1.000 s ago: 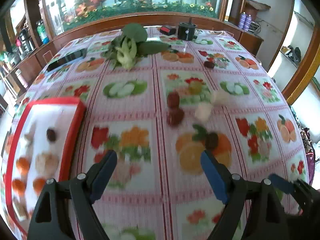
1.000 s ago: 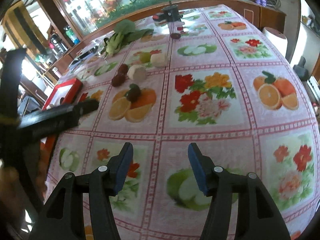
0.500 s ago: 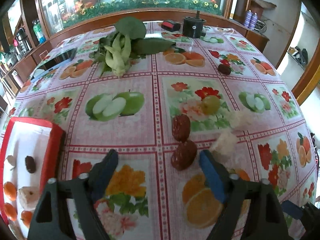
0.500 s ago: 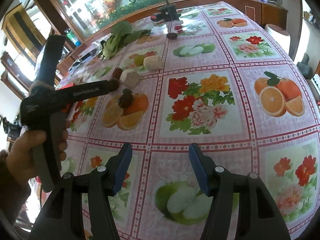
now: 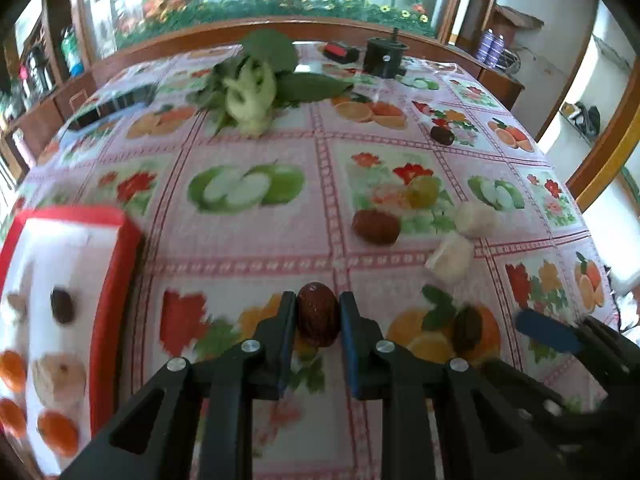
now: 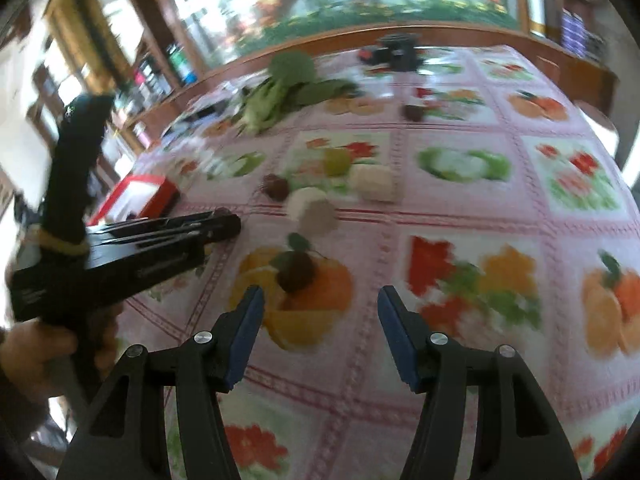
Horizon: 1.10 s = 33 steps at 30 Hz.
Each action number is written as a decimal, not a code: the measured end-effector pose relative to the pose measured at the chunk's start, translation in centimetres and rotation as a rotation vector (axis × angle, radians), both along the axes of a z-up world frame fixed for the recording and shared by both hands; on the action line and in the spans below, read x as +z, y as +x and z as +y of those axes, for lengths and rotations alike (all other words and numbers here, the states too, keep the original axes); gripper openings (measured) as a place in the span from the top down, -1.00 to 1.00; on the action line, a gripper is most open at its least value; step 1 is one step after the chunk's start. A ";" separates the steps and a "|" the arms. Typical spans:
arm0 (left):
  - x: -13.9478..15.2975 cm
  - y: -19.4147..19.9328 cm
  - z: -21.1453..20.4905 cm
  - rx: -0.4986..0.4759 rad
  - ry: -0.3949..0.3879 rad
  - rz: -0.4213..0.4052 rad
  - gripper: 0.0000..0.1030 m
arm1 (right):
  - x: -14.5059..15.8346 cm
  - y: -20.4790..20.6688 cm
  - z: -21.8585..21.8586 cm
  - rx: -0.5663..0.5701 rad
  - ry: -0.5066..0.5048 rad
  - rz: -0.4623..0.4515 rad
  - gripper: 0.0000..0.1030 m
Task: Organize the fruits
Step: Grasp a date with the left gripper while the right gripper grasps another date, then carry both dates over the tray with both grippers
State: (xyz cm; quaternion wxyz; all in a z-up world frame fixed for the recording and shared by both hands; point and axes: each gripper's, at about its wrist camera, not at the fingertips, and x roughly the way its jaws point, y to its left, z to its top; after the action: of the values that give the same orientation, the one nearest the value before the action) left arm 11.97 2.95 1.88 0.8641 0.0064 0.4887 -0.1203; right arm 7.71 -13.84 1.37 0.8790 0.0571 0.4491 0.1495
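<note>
The left gripper (image 5: 319,320) is pinching a red date (image 5: 319,319) between its 2 blue pads, the fruit sitting low on the flowered tablecloth (image 5: 248,248) right at the fingertips. The date's long axis runs near to far, along the line of the fingers, so the pads press on its 2 long flanks and its far end points toward the middle of the table. The relation that matters next, by my judgement, is that the red-rimmed tray (image 5: 116,280) lies to the left of this grip and slightly nearer, with its rim standing between the date and the white floor where a dark fruit (image 5: 62,306) and several orange pieces are already set; the date would have to go up and over that rim. The left hand is plainly the nearer one to the tray. The right gripper (image 6: 320,334) is spread and holds nothing, hanging over the table with a dark fruit (image 6: 296,272) lying just beyond its left finger on a printed orange. Farther off, to the right of the held date, lie another red date (image 5: 376,226), 2 pale chunks (image 5: 450,258) and a small green fruit (image 5: 424,191), all apart from the tray.
</note>
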 end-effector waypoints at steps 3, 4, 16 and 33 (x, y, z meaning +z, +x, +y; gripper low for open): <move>0.0 -0.8 1.4 0.020 -0.039 0.022 0.53 | -0.5 0.9 1.4 0.036 -0.036 -0.009 -0.07; 0.0 -1.0 1.8 0.025 -0.051 0.027 0.53 | -0.5 1.0 1.9 0.049 -0.054 -0.016 0.01; -0.2 -3.1 3.3 0.042 -0.097 0.017 0.53 | 0.0 0.2 3.4 0.078 -0.140 -0.044 0.55; 1.0 -10.8 4.5 0.002 -0.129 0.028 0.53 | 2.5 -7.5 3.9 0.042 -0.113 -0.073 0.54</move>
State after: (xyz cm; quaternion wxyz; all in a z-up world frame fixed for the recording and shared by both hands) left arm 1.19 7.44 2.87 0.8560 -0.0516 0.4918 -0.1510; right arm 0.18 -9.97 3.88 0.8933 -0.0074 0.4256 0.1441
